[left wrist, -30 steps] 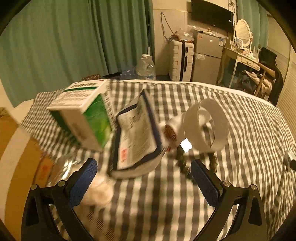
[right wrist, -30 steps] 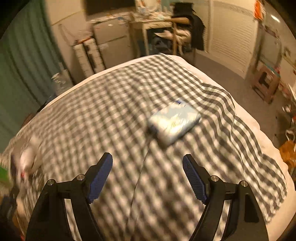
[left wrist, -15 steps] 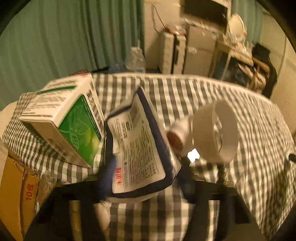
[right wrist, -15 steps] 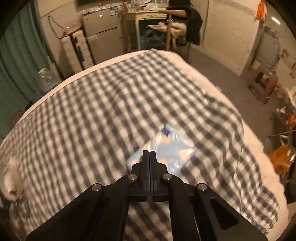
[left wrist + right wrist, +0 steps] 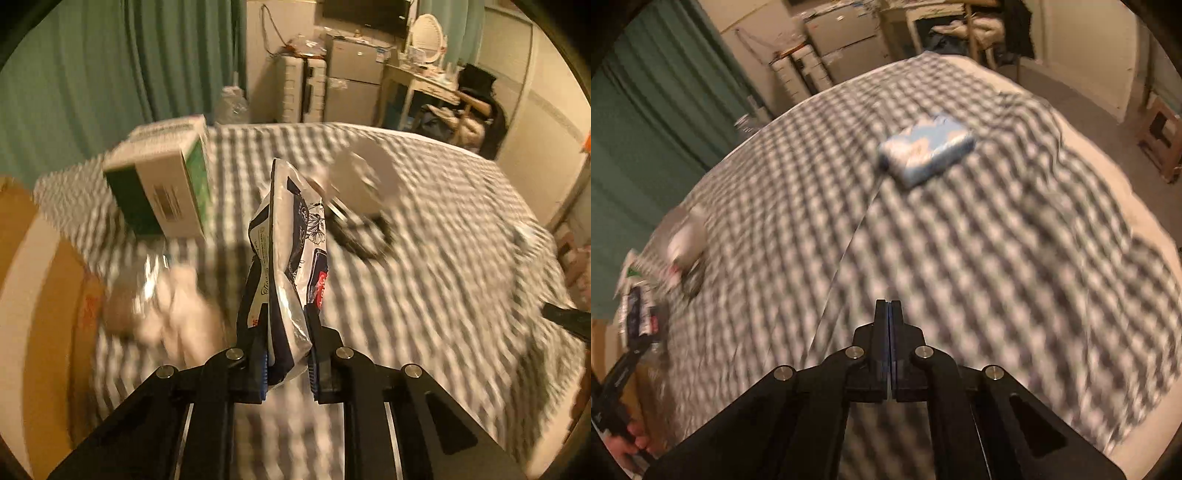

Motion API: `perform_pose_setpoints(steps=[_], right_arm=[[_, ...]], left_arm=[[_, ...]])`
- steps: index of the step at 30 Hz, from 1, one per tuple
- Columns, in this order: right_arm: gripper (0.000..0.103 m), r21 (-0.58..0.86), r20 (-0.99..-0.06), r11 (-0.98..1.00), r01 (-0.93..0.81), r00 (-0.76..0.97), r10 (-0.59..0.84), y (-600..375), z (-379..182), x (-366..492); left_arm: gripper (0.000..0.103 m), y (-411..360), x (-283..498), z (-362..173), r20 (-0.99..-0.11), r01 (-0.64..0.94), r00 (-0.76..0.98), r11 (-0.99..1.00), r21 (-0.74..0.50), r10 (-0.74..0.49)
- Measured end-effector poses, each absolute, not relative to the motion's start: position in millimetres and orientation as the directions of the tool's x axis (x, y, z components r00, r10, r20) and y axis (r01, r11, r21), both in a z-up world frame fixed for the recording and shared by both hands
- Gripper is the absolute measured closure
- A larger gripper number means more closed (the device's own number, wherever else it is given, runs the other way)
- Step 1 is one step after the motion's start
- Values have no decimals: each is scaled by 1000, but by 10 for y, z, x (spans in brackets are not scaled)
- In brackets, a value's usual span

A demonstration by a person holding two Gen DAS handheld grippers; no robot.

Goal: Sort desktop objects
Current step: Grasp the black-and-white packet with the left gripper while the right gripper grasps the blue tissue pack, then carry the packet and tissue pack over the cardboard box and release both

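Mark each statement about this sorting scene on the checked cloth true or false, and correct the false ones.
1. The left gripper is shut on the navy-and-white pouch. True.
2. The right gripper holds the blue packet. False: its jaws are shut on nothing, and the packet lies apart on the checked cloth.
3. The green-and-white box sits left of the pouch. True.
4. The pouch lies flat on the cloth. False: it stands edge-on between the fingers.

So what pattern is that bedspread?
Grey-and-white checked bedspread, clearest in the right wrist view.
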State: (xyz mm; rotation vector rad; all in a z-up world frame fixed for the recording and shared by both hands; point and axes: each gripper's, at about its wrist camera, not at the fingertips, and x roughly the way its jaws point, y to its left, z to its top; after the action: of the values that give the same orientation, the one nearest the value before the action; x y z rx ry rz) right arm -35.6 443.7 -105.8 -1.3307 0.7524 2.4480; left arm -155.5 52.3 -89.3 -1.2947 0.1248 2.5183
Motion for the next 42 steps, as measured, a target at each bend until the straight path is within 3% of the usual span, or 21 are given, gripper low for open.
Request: perform_pose_setpoints(steps=[2,7,8,10,11,19,26,28,32,42], right_arm=[[102,342,-821,-831,-438,-570,-37,4418,-1010,-283],[102,367,-794,-817,-445,-607,-26,4484,-907,-351],[97,351,-795,-821,-450,-607,-6,4512,-881,-421],[59,325,-794,-817,-476,-607,38,4590,-857,-500],[35,317,-789,-808,-497,-610,65,4660,-839,-543],[34,288,-812,-745,-602,-566,143,5215,-880,-1273],[37,226,-888,-694,-684,-437,142,5532,-1245,-1789],[46,180,-896,-721,-669,-414,160,5501,-1252,-1828],[59,164,-893,-765,-623,-423,154,5350,-1166,-1656],[59,275,-839,-877,-393,-543,-20,4180,-767,-569]], left_arm=[[87,530,-1349,-883,-806,-321,-526,-941,-110,274],[87,710,-1151,-927,-803,-360,-522,-928,-98,288],[87,747,-1138,-957,-805,-359,-518,-928,-103,290],[87,798,-1140,-987,-807,-355,-513,-928,-110,292],[87,850,-1161,-1001,-806,-349,-516,-930,-111,290],[87,1143,-1449,-1090,-794,-322,-533,-938,-128,291],[87,1186,-1593,-1146,-799,-317,-518,-936,-154,307],[87,1198,-1581,-1147,-798,-321,-519,-935,-150,307],[87,1131,-1481,-1081,-794,-329,-522,-932,-150,312],[87,620,-973,-840,-790,-307,-502,-926,-218,352]])
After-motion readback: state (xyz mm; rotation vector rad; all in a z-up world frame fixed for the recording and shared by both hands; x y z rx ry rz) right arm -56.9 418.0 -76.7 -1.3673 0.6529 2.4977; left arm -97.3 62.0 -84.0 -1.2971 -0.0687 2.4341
